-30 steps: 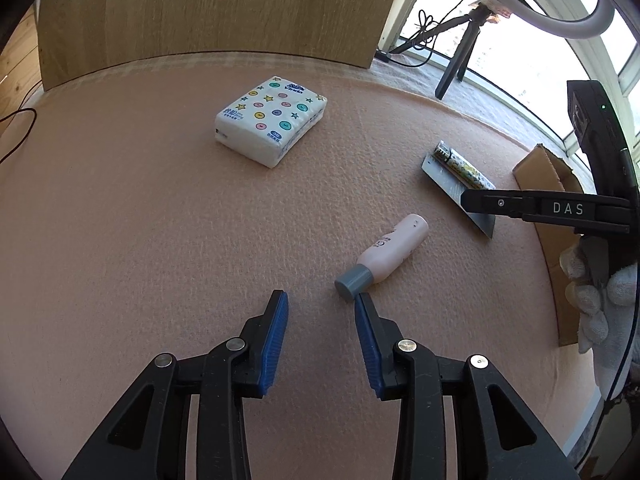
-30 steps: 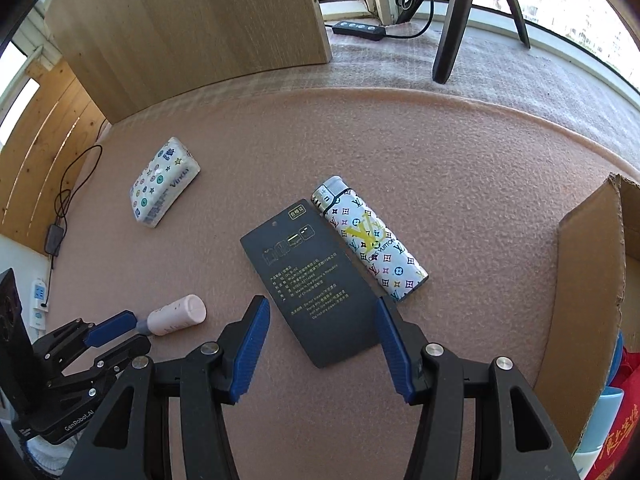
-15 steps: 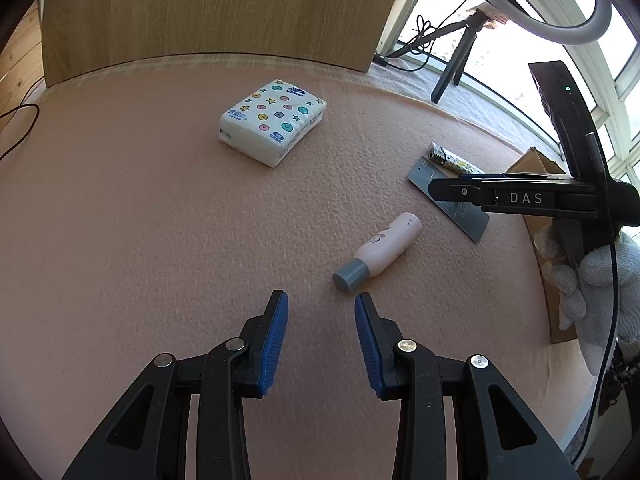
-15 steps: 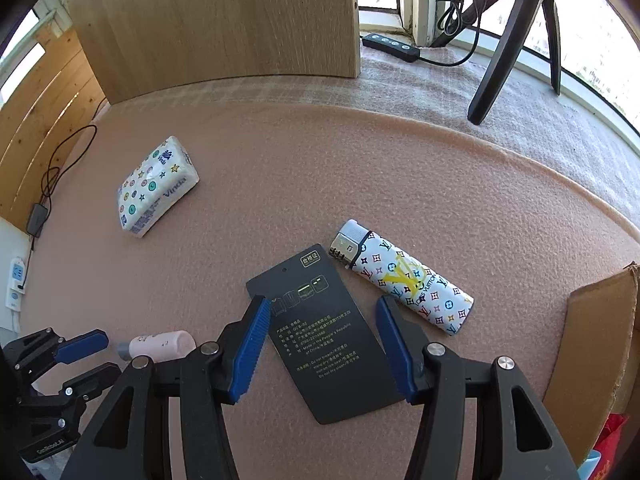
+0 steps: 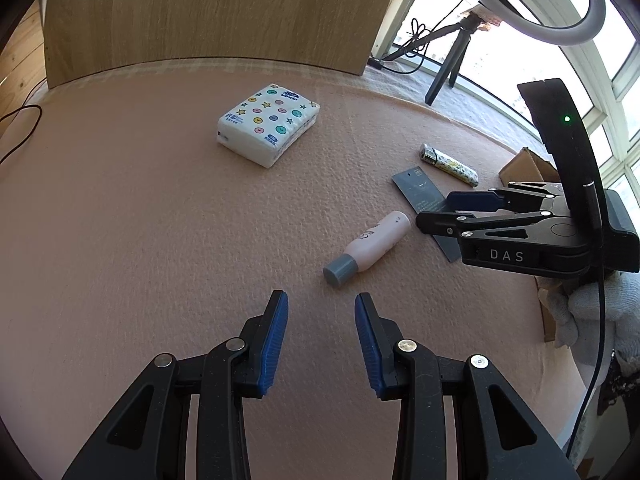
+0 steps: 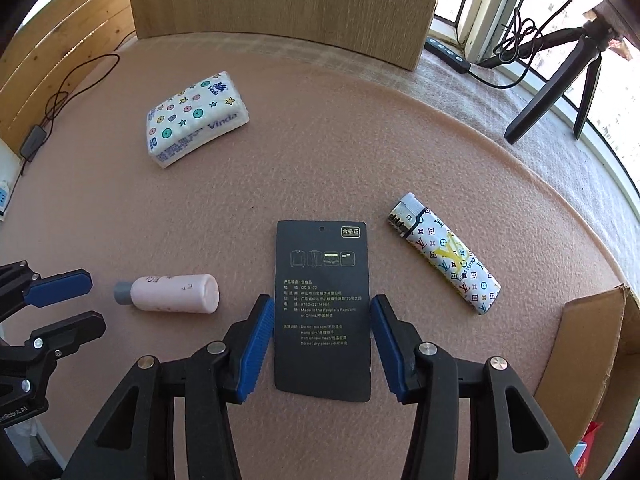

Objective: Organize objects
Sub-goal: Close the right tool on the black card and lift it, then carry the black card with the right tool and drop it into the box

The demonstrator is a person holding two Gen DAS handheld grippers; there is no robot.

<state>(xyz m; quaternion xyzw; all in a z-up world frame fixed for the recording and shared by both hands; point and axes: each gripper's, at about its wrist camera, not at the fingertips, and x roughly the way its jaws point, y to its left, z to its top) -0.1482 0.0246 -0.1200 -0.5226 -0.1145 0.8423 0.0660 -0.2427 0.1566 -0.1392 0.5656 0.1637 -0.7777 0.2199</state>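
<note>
A black card lies flat on the pink mat, straight between the blue pads of my right gripper. Its jaws are closing, and each pad stands just off an edge of the card. Left of the card lies a pink bottle with a grey cap. To the right is a patterned lighter. A tissue pack sits farther back on the left. My left gripper is open and holds nothing, with the bottle just ahead of its right finger. The right gripper hangs over the card.
A cardboard box stands open at the mat's right edge. A wooden board closes off the back. A tripod with a ring light and cables stand by the window at the back right. A gloved hand holds the right gripper.
The right gripper has rolled and shifted left, so the card now lies squarely between its fingers, and its jaws have narrowed. The left gripper has hardly moved.
</note>
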